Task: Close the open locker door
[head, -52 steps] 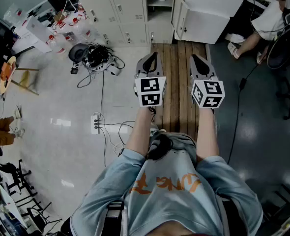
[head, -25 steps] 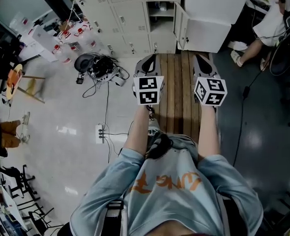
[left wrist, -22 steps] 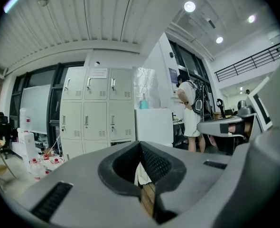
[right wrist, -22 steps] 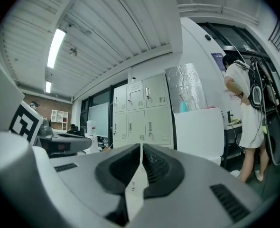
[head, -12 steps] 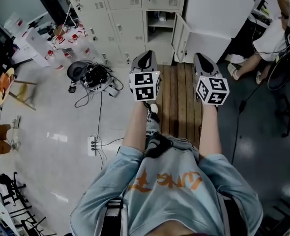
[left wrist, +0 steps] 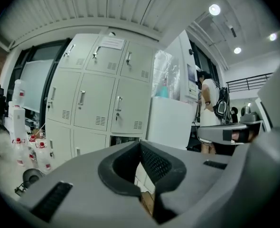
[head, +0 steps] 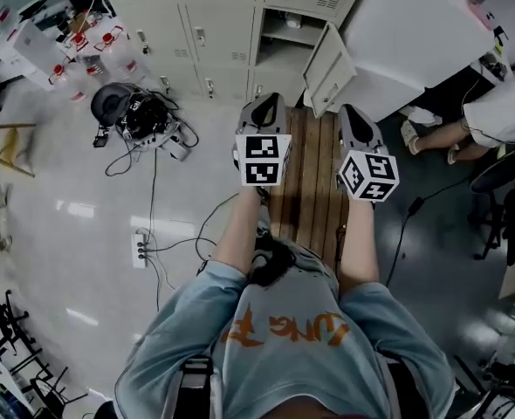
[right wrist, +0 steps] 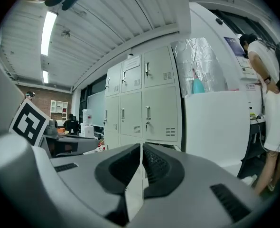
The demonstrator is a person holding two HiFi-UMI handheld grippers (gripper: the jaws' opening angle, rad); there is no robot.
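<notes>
Both claws are held shut with nothing in them. In the left gripper view, the left gripper [left wrist: 141, 148] is seen with its pads pressed together and nothing caught between them. Same story for the right gripper [right wrist: 141, 150] in its own view. From the head view the two are carried side by side out in front, over a strip of wooden planks [head: 310, 195], and both are pointed at the lockers.

The open locker door [head: 330, 66] is found just past the tips in the head view. It's swung out from the lower part of the locker bank [head: 218, 20], and the shelf inside its compartment [head: 290, 26] is left exposed. It isn't touched by either claw, and a stretch of planks can be seen between the tips and the door. A big white cabinet [head: 410, 33] is parked right beside the door, on the side it's swung toward.

So progress-wise, basically nothing is done yet. The door is wide open, and this looks like the walk-up stage only. What's left: the gap has to be closed, a claw has to be brought against the door, and the door has to be pushed round until it sits flush with its neighbours.

Off to the side, a tangle of cables and gear [head: 142, 112] is left on the floor, well clear of the path.
</notes>
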